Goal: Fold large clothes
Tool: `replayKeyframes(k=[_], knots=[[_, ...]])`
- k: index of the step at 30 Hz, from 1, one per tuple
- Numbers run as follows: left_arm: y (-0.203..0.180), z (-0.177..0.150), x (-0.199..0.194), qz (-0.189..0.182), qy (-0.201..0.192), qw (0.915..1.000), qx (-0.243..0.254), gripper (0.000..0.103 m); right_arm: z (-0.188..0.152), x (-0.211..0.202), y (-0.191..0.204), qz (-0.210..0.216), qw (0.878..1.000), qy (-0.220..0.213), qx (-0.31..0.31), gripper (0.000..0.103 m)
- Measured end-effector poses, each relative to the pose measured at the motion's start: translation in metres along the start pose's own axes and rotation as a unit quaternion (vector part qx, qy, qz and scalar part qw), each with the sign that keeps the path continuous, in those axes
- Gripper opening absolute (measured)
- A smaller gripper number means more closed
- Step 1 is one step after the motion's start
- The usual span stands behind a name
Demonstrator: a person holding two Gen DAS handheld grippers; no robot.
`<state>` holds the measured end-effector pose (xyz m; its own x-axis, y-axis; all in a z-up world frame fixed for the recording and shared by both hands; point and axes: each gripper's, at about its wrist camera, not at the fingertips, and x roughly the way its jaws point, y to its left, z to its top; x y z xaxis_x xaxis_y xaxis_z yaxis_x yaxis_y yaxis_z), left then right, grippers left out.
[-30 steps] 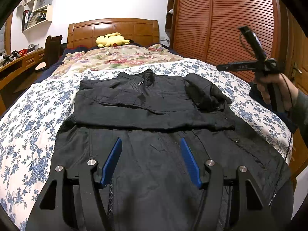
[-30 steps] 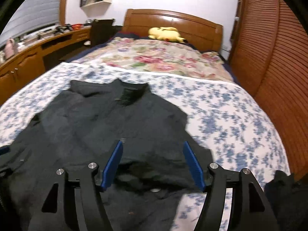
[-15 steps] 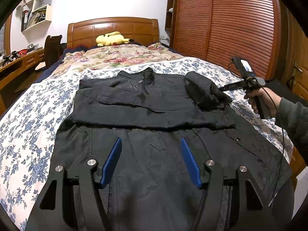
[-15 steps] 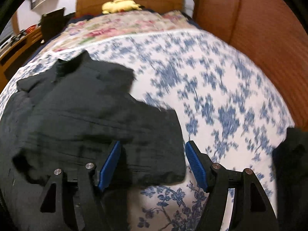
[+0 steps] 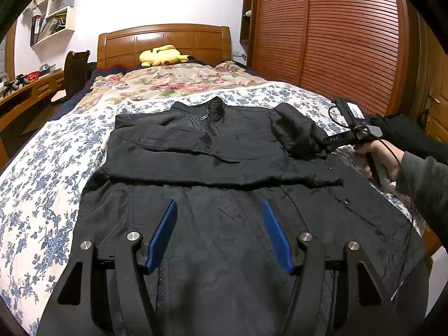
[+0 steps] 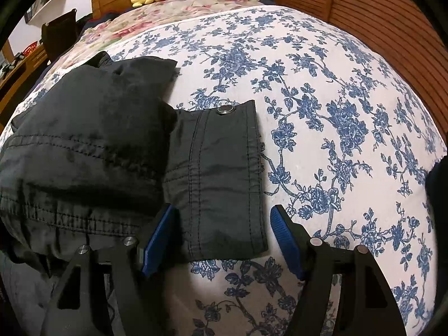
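Right gripper [image 6: 221, 238] has dropped from up in the air to bed level since a second ago and now sits at the jacket's right edge; left gripper [image 5: 219, 235] has not shifted at all.

Black jacket [image 5: 224, 168] lies front-up on the blue-flowered bedsheet [image 6: 336, 112], collar toward the headboard [image 5: 165, 42], hem toward the person, long axis running down the bed. One sleeve is folded across the chest. Right sleeve is bunched at the shoulder, and its cuff [image 6: 221, 179], with a metal snap [image 6: 225, 109], lies flat on the sheet.

Key relation: the cuff runs straight ahead of the right gripper, long axis in line with the fingers, near end lying between the two blue pads. Left pad [image 6: 158, 240] is touching or just at the cuff's inner edge; the other pad stands clear over bare sheet. Fingers wide apart, nothing gripped yet. The right hand is plainly the nearer one to this sleeve.

Left gripper hovers over the jacket's lower front near the zipper, fingers also wide apart, holding nothing, well apart from the cuff.

Likely step: close on the cuff and carry the sleeve inward across the chest. Risk: pinching the sheet along with the cuff.
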<state>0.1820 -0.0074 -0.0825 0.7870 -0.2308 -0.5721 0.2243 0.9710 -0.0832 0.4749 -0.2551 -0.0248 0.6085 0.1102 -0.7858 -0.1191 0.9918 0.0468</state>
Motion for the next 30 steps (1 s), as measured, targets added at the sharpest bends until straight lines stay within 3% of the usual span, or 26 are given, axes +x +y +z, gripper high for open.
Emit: replayKeyframes(k=[1,2,6,9,14,21,30], knots=[[0.000,0.000,-0.001,0.000,-0.001,1.0000,0.000,0.064,-0.001,0.003,-0.005,0.000,1.000,0.000,-0.003,0.072],[0.000,0.001,-0.001,-0.001,-0.002,1.0000,0.000,0.064,-0.002,0.002,-0.005,0.001,1.000,0.000,-0.008,0.064],[0.001,0.003,-0.004,0.000,-0.007,1.0000,0.000,0.064,-0.010,-0.012,0.010,0.007,0.999,0.002,-0.048,0.023],[0.003,0.004,-0.009,0.000,-0.011,0.9999,-0.001,0.064,-0.010,-0.035,0.031,-0.014,0.995,-0.014,-0.093,0.016],[0.009,0.003,-0.019,-0.002,-0.021,0.9998,-0.005,0.064,-0.007,-0.099,0.063,0.001,0.988,-0.081,-0.129,0.014],[0.024,0.001,-0.035,0.011,-0.031,0.9994,-0.012,0.064,-0.014,-0.185,0.116,0.034,0.968,-0.172,-0.180,0.014],[0.046,-0.009,-0.059,0.040,-0.045,0.9981,-0.017,0.064,-0.061,-0.247,0.162,0.109,0.942,-0.205,-0.241,0.014]])
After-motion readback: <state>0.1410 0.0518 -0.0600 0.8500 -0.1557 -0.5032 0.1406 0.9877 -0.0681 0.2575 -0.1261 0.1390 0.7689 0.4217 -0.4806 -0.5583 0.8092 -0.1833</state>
